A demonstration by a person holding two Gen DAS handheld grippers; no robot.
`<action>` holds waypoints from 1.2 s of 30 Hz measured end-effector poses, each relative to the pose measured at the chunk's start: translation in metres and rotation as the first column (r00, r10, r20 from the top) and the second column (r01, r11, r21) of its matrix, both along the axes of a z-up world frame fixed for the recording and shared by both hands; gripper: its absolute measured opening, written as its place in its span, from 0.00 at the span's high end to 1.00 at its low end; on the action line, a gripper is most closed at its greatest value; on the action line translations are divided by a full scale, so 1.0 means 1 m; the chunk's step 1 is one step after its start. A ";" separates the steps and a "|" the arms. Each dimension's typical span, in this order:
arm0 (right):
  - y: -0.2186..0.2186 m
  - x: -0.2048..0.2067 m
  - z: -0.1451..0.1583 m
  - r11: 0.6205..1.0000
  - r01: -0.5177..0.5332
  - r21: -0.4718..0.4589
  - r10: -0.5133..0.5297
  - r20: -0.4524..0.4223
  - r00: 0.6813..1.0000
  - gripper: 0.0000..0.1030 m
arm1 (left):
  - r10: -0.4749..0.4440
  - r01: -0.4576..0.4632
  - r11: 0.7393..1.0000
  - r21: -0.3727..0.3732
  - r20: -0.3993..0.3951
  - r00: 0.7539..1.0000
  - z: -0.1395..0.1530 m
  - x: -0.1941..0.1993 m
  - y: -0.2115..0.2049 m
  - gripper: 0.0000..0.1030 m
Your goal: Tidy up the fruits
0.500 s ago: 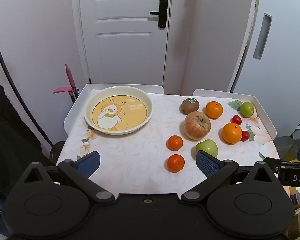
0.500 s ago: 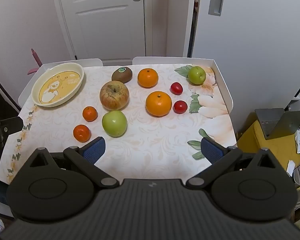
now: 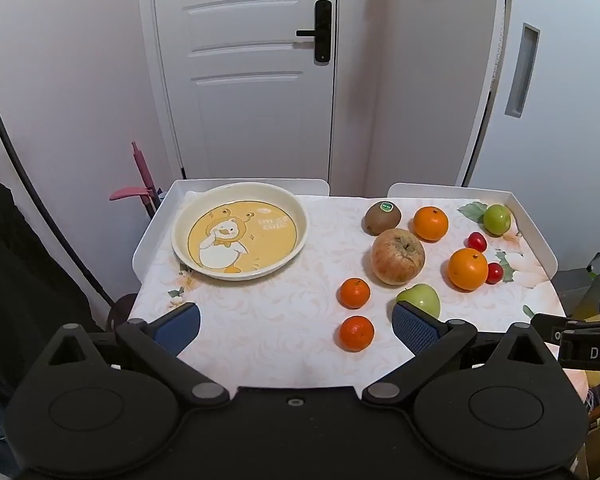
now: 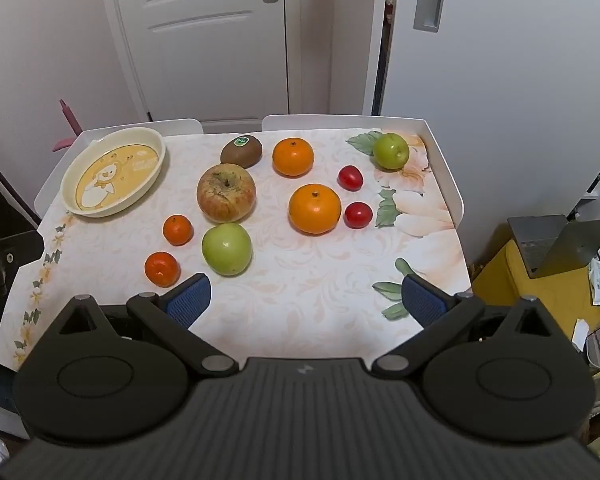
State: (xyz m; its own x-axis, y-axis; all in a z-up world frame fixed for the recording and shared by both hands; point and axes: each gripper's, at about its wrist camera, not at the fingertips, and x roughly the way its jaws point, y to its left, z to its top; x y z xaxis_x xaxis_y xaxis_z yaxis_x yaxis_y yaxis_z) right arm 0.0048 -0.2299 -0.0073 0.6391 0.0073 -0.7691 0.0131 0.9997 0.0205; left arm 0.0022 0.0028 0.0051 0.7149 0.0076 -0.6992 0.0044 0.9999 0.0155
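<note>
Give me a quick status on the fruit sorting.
Left hand-held gripper open, empty. Right hand-held gripper open, empty. Plate holds no fruit; all fruit loose on table. Nothing in the way.

I see open tabletop between the plate and the fruit cluster; a mandarin and green apple crowd my near-right path.

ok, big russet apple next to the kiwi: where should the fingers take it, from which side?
Probably from above, across the widest middle of the big apple. It sits stem up, so the flanks are rounded and even. Set the fingers on the near-right and far-left flanks: the kiwi crowds its far side and the green apple its near side.
</note>
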 end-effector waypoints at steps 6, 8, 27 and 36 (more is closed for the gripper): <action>0.000 0.000 0.000 1.000 0.000 0.004 0.000 -0.001 1.000 0.00 | 0.001 -0.001 1.000 0.002 0.001 1.000 0.001 0.000 -0.002 0.00; 0.002 -0.002 -0.001 1.000 -0.001 -0.001 0.001 0.004 1.000 0.00 | 0.003 -0.003 1.000 0.001 0.004 1.000 0.001 0.000 -0.001 0.00; 0.006 -0.002 -0.001 1.000 -0.008 0.009 0.008 -0.009 1.000 0.00 | 0.009 -0.009 1.000 0.003 0.016 1.000 0.004 -0.001 0.000 0.00; 0.005 -0.003 -0.001 1.000 -0.007 0.008 0.007 -0.008 1.000 0.00 | 0.006 -0.006 1.000 0.006 0.021 1.000 0.004 -0.002 -0.004 0.00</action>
